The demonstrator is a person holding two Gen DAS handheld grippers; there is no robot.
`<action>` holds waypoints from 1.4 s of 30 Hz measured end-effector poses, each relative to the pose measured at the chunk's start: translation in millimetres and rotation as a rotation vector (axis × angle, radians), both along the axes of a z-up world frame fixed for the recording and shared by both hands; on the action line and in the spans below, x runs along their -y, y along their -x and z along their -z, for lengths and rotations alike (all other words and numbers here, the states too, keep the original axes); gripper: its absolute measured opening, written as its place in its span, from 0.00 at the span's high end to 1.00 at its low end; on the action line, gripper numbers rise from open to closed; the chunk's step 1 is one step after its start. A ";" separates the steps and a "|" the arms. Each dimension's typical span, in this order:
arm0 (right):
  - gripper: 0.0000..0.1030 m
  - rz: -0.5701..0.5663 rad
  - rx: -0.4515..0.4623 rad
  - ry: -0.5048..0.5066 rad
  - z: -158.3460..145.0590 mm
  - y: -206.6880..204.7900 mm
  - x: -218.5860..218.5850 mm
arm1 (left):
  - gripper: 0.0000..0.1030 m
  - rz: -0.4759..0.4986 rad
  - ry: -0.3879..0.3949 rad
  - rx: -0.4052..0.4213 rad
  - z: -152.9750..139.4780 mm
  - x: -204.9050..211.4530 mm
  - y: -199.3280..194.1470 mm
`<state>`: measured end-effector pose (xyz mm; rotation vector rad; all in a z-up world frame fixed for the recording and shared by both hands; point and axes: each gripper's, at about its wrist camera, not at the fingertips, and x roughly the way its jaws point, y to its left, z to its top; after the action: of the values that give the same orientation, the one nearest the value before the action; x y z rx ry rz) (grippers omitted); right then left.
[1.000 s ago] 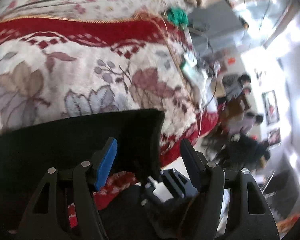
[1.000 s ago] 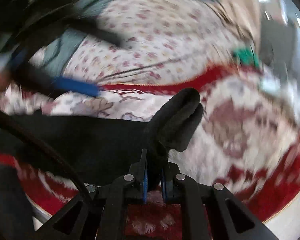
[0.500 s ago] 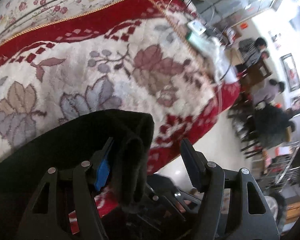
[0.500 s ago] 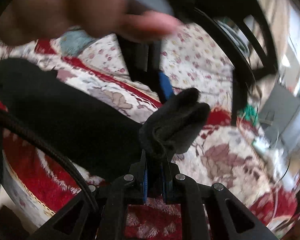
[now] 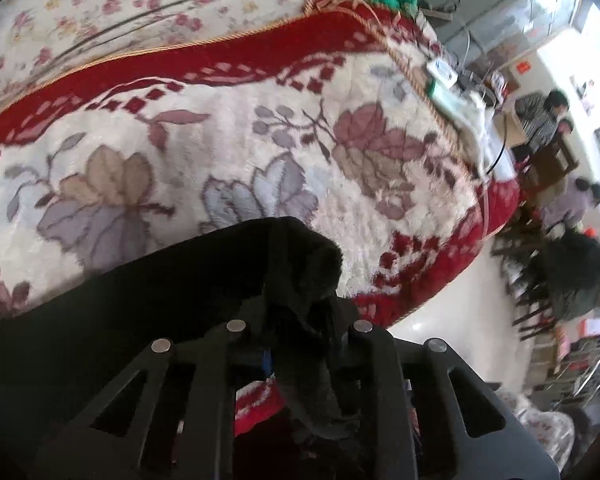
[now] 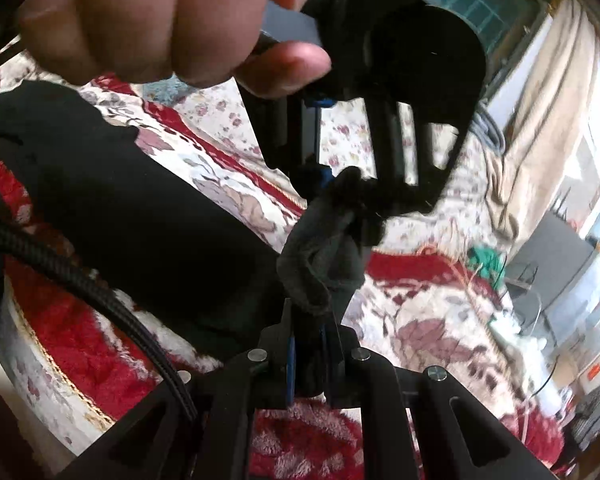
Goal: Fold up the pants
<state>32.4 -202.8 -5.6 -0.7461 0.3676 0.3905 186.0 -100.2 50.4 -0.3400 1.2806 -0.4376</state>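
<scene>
Now the left hand-held gripper [image 5: 300, 344], low in the centre of the left wrist view, is pinched tight on a bunched edge of the black pants [image 5: 148, 292], whose cloth spreads to the lower left of that frame over a floral blanket [image 5: 228, 152] in cream and red. A fold of the fabric rises just above the closed fingers and a dark strand hangs down between them.

From the right wrist view, the right hand-held gripper [image 6: 310, 360] sits at the bottom centre, its jaws narrowed onto another gathered corner of the pants [image 6: 140, 216]; the rest of the garment stretches toward the upper left of the frame across the blanket [image 6: 412, 316]. Directly above that corner the left hand-held gripper [image 6: 360, 192] meets the same bunch of cloth, with the person's hand [image 6: 172, 20] around its handle filling the upper left. A black cable [image 6: 100, 300] crosses the lower left.
</scene>
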 end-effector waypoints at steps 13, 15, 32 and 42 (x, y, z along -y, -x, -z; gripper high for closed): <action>0.91 -0.169 0.051 0.149 3.1 51.8 -122.3 | 0.87 -0.144 0.162 0.038 12.0 -158.6 56.6; 0.91 -0.201 0.038 0.155 2.5 59.3 -145.7 | 0.87 -0.171 0.163 0.046 14.7 -183.4 64.6; 0.89 -0.244 -0.074 0.252 36.7 80.0 -216.4 | 0.81 -0.318 0.164 -0.005 67.0 -250.7 95.8; 0.48 -0.257 0.009 0.143 16.2 106.0 -215.7 | 0.64 -0.454 0.169 0.160 7.8 -289.0 122.8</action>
<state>-73.6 12.9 -21.8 -0.9383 0.2934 0.6068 63.2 188.8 42.6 -0.7069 0.9749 -0.1806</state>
